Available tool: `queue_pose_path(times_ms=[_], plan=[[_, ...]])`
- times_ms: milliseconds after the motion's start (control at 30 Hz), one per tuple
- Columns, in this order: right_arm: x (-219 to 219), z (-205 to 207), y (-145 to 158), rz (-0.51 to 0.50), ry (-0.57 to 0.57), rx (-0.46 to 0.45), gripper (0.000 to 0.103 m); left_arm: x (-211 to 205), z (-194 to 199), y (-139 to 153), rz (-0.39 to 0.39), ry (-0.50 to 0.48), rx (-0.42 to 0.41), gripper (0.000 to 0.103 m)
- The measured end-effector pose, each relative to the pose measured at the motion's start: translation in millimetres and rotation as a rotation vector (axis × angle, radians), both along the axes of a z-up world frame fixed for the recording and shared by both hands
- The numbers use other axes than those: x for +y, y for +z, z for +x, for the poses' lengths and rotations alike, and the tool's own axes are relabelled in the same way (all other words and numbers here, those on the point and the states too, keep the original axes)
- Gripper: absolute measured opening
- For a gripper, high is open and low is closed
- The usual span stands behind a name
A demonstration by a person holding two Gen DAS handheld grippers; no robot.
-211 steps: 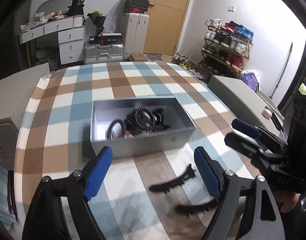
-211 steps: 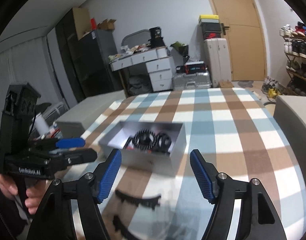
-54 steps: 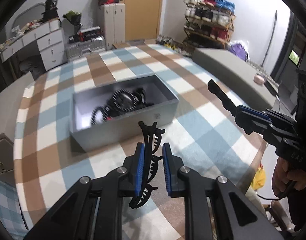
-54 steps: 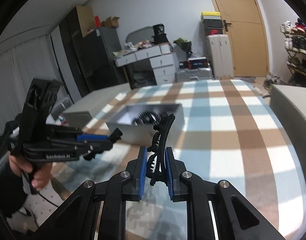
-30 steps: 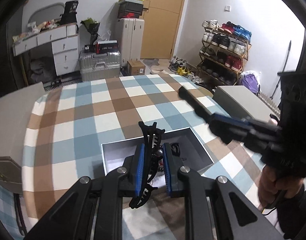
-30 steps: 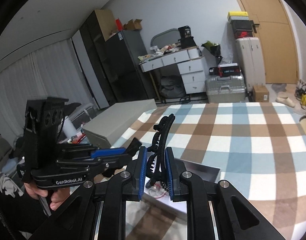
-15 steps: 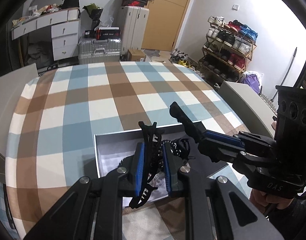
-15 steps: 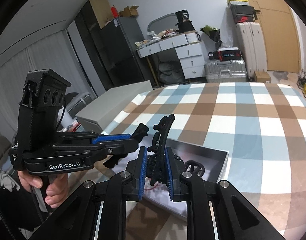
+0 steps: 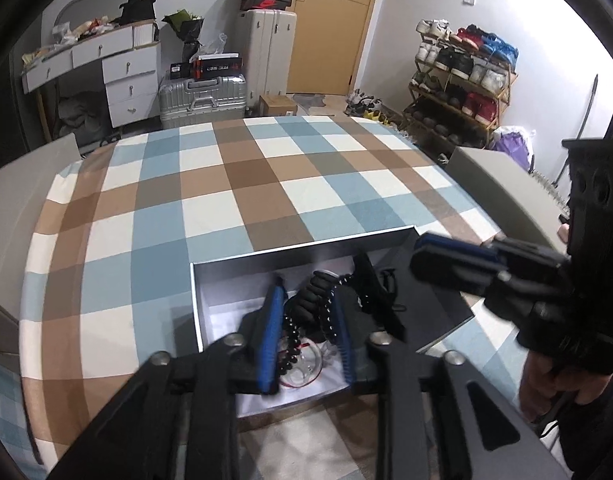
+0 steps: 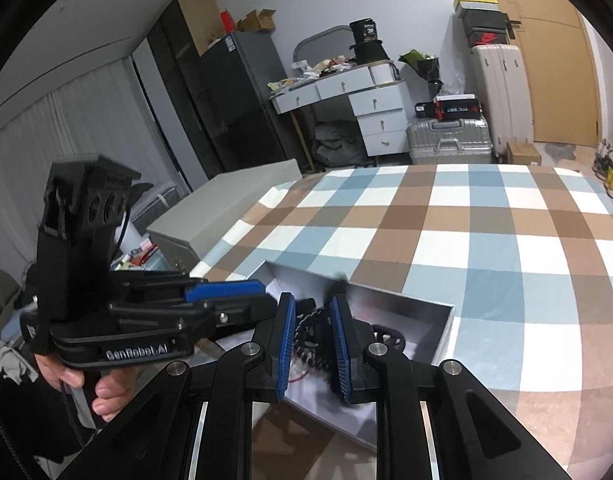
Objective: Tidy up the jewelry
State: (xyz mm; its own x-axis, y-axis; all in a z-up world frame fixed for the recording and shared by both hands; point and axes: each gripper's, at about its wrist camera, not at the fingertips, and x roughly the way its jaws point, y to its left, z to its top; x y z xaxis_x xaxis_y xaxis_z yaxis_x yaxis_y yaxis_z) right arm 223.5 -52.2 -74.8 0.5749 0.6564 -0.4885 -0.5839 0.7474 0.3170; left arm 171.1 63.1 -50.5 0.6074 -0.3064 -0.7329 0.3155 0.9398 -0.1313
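A grey open box (image 9: 306, 250) (image 10: 446, 320) sits on the checked tablecloth and holds black beaded bracelets (image 9: 318, 300) (image 10: 310, 330) and black hair clips (image 9: 376, 292). My left gripper (image 9: 306, 340) hangs over the box with its blue pads apart and nothing between them. My right gripper (image 10: 312, 344) is also over the box, pads apart and empty; a blurred dark clip (image 10: 340, 284) shows just above its right pad. The right gripper also shows in the left wrist view (image 9: 458, 256), and the left gripper in the right wrist view (image 10: 226, 292).
The checked tablecloth (image 9: 234, 184) covers a round table. Grey chair backs (image 9: 502, 196) (image 10: 222, 208) stand at its sides. Suitcases (image 9: 202, 92), white drawers (image 9: 130, 80) and a shoe rack (image 9: 462, 80) line the far wall.
Both grippers have opened over the box and let go of the black hair clips they held. The clips now lie in or fall into the box.
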Motion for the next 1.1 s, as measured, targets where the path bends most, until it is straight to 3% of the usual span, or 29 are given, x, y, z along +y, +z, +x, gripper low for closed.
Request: queue_pose_path(times_ms=[67, 200, 267, 300, 333, 367, 467, 667, 733, 833, 967, 1100], plan=[[-5.7, -2.1, 2.0, 0.01, -0.02, -0.002, 0.022, 1.0, -2.3, 1.0, -0.005, 0.004, -0.007, 0.038], [-16.5, -7.0, 7.7, 0.029, -0.062, -0.019, 0.026, 4.3, -5.3, 5.2, -0.016, 0.029, -0.018, 0.04], [-21.9, -10.6, 12.4, 0.042, -0.09, -0.041, 0.037, 4.4, -7.4, 8.5, -0.018, 0.042, -0.034, 0.04], [-24.4, -12.4, 14.9, 0.047, -0.104, -0.052, 0.05, 4.2, -8.8, 10.8, -0.015, 0.049, -0.048, 0.041], [-26.4, -13.7, 17.9, 0.048, -0.117, -0.061, 0.063, 4.1, -10.5, 13.2, -0.009, 0.056, -0.065, 0.045], [-28.1, -15.1, 21.0, 0.054, -0.125, -0.071, 0.066, 3.6, -12.6, 15.9, 0.0, 0.059, -0.084, 0.056], [-32.7, -21.4, 32.0, 0.092, -0.121, -0.107, 0.069, 3.2, -23.0, 27.7, 0.038, 0.094, -0.191, 0.073], [-36.9, -53.7, 61.1, 0.132, -0.202, -0.33, 0.101, 11.5, -42.7, 49.9, 0.064, 0.219, -0.435, 0.092], [-34.8, -67.4, 67.4, 0.139, -0.232, -0.431, 0.103, 16.2, -49.3, 53.2, 0.051, 0.263, -0.515, 0.101], [-26.8, -78.9, 68.9, 0.104, -0.26, -0.53, 0.103, 22.9, -57.6, 54.3, 0.029, 0.313, -0.586, 0.102], [-17.5, -83.0, 59.7, 0.067, -0.284, -0.56, 0.103, 30.5, -63.4, 50.7, 0.008, 0.366, -0.615, 0.102], [-17.9, -88.5, 47.5, 0.05, -0.322, -0.582, 0.103, 33.6, -69.1, 43.4, 0.043, 0.419, -0.685, 0.102]])
